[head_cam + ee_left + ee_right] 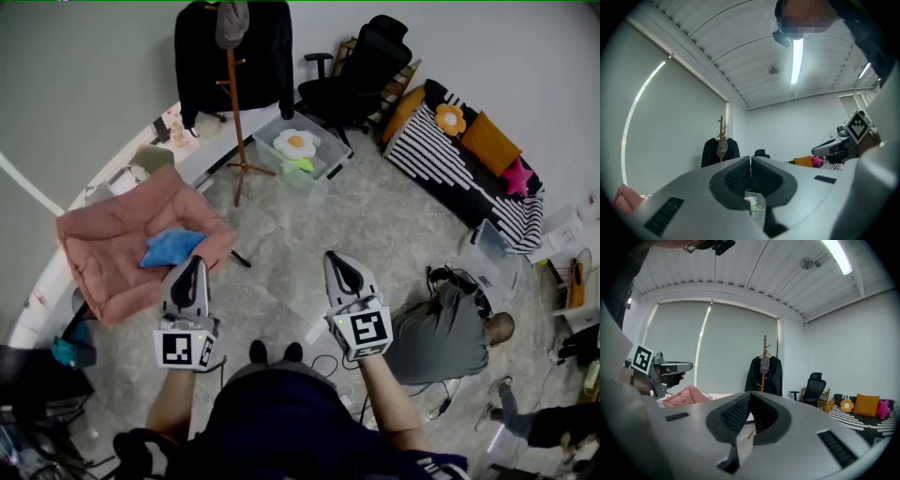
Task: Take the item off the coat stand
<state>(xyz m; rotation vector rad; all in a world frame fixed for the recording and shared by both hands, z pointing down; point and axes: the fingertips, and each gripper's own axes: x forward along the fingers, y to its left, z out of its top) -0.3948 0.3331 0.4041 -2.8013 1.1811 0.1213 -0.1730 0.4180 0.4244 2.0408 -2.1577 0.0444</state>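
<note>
Closed and empty: left claw [195, 262], right claw [334, 256] — coat stand [235, 112] top cropped, grey item [232, 23] perhaps a cap.

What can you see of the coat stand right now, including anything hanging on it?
The coat stand is a slim reddish-brown pole, wooden by the look of it, with short angled pegs near the top and splayed legs. It stands upright on the pale tiled floor. A black jacket drapes around its upper part, and a grey cap hangs from a peg in front of the jacket.
</note>
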